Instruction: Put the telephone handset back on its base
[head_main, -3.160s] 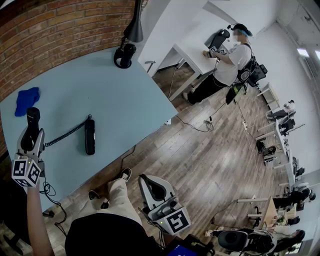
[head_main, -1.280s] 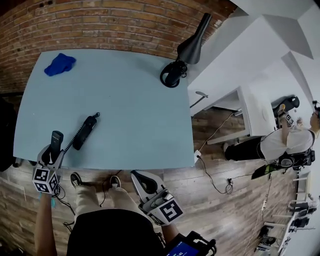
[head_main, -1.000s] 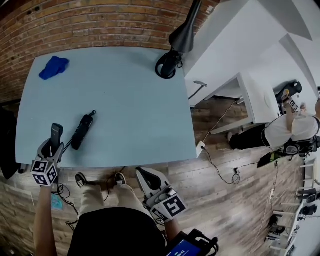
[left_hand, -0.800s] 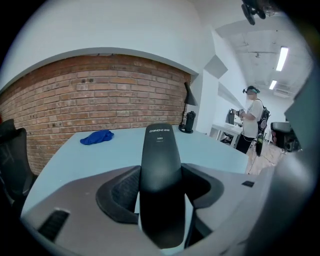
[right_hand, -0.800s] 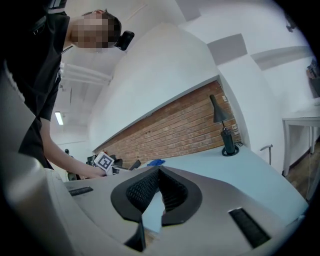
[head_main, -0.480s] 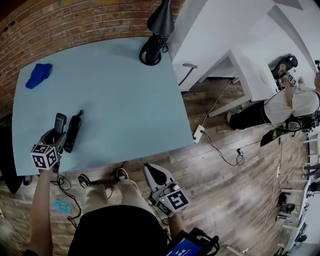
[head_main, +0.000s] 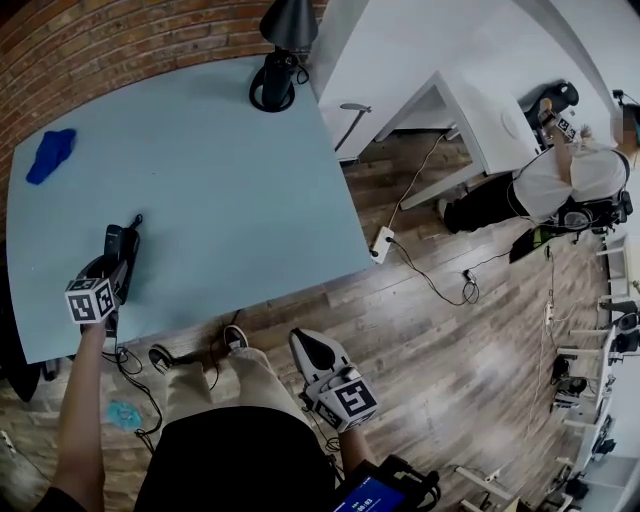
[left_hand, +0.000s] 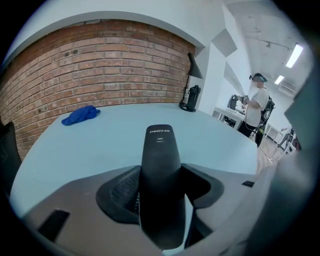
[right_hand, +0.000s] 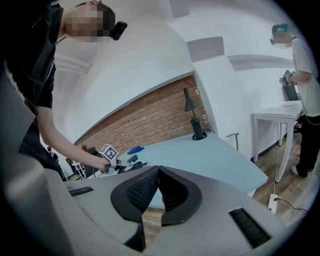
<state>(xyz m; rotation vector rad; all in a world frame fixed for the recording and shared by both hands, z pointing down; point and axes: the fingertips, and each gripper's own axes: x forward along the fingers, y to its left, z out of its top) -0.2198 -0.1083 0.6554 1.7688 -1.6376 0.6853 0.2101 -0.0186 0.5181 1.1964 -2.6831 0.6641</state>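
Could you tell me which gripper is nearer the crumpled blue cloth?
Left. The left gripper, shut on the black telephone handset, is over the pale blue table, the blue cloth beyond it; the right gripper hangs off the table, over the wooden floor.

Head view, left-middle: telephone base (head_main: 131, 238) mostly covered by left tongs (head_main: 113, 262) & handset (head_main: 113, 241); cannot tell if handset touches base. Left gripper view, bottom centre: handset's lower part hidden betw. the jaws. Person (head_main: 560, 180) at upper right of head view: too small for detail.
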